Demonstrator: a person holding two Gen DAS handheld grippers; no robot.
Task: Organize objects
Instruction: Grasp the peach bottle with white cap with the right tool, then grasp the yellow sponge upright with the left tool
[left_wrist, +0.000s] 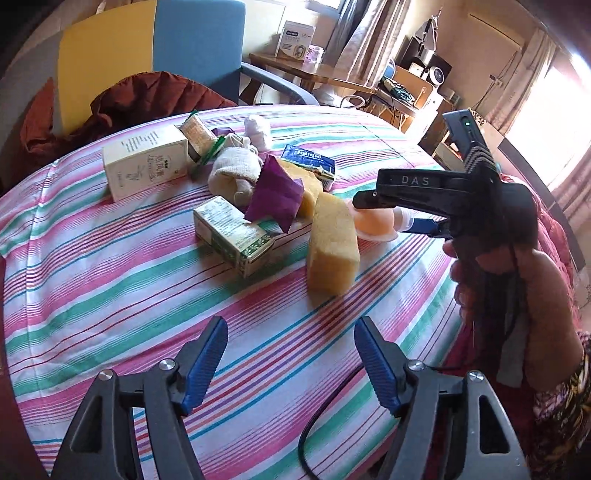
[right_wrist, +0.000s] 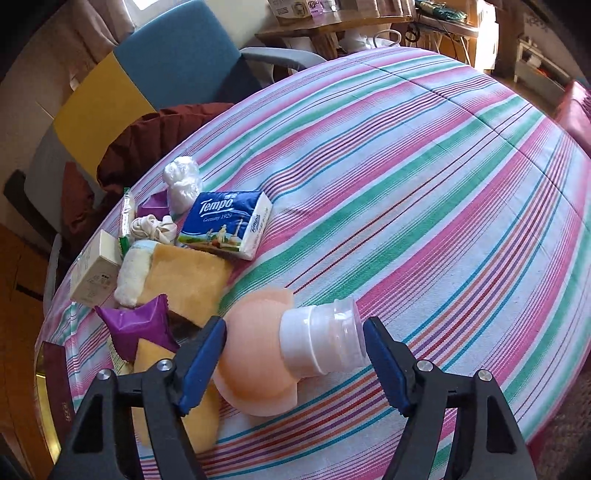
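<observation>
A peach squeeze bottle (right_wrist: 258, 354) with a white and clear cap lies on its side on the striped tablecloth (right_wrist: 406, 166). My right gripper (right_wrist: 293, 354) spans it lengthwise, one blue pad against the peach body and the other against the cap end. In the left wrist view the same right gripper (left_wrist: 384, 214) sits on the bottle (left_wrist: 371, 225), held by a person's hand (left_wrist: 498, 280). My left gripper (left_wrist: 291, 362) hovers open over bare cloth, nearer than the pile, with nothing between its fingers. A yellow sponge (left_wrist: 332, 243) stands just left of the bottle.
The pile holds a Tempo tissue pack (right_wrist: 225, 225), a purple wrapper (left_wrist: 275, 192), a green box (left_wrist: 232, 234), a white box (left_wrist: 144, 162) and rolled socks (left_wrist: 236, 166). A blue and yellow chair (left_wrist: 184, 48) stands behind the table. A black cable (left_wrist: 321, 417) trails by my left gripper.
</observation>
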